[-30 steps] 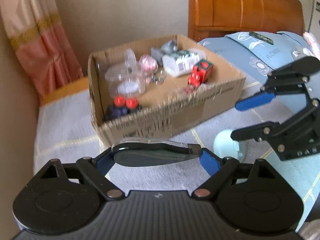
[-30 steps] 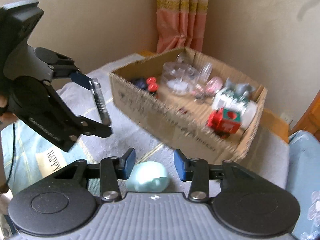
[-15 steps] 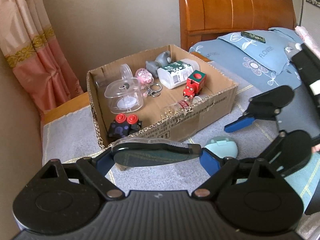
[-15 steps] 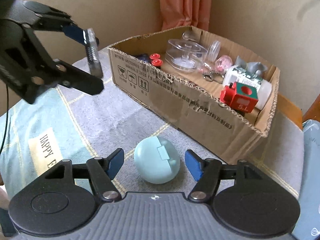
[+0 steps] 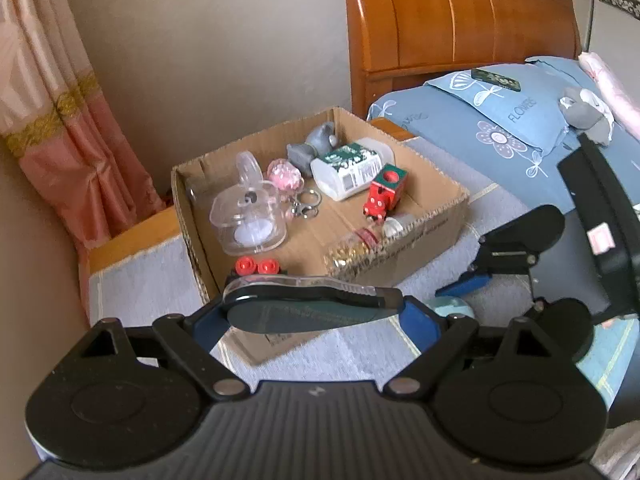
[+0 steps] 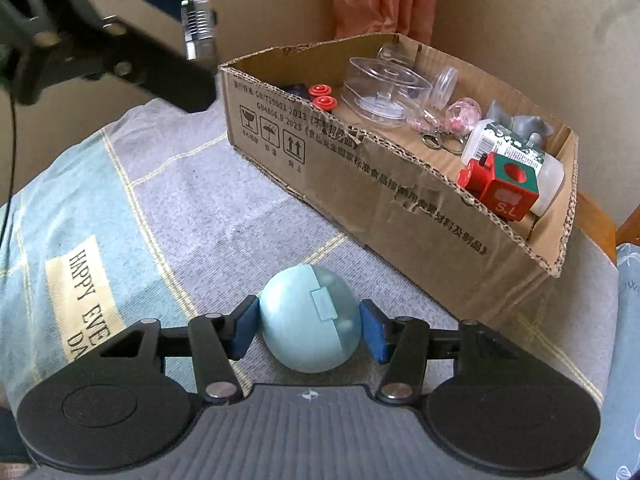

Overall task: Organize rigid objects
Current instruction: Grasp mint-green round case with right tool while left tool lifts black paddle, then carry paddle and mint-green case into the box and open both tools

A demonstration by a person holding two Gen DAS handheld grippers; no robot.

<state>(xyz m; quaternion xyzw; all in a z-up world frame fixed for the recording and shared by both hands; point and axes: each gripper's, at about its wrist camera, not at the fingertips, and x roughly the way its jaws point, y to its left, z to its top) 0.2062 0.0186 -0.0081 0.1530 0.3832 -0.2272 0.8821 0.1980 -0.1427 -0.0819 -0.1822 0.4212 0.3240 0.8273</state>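
My left gripper (image 5: 312, 312) is shut on a flat dark utility knife (image 5: 312, 300) with a clear edge, held above the near wall of the cardboard box (image 5: 424, 236). The knife's end also shows in the right wrist view (image 6: 198, 20). My right gripper (image 6: 308, 326) is open around a pale blue round case (image 6: 308, 318) that rests on the bedspread; its fingers stand close beside the case. The case peeks out in the left wrist view (image 5: 450, 306). The box (image 6: 400, 200) holds a red toy train (image 6: 500, 184), a white bottle (image 5: 352, 168) and clear plastic containers (image 5: 248, 216).
The box also holds red-capped pieces (image 5: 256, 267), a pink keychain ball (image 5: 285, 174) and a grey figure (image 5: 312, 146). A wooden headboard (image 5: 460, 16) and blue pillow (image 5: 512, 108) lie behind. A curtain (image 5: 60, 120) hangs at the left. The grey-blue bedspread (image 6: 160, 208) surrounds the box.
My left gripper has risen with the knife and looks down into the box. My right gripper has moved forward so its fingers now flank the blue case.
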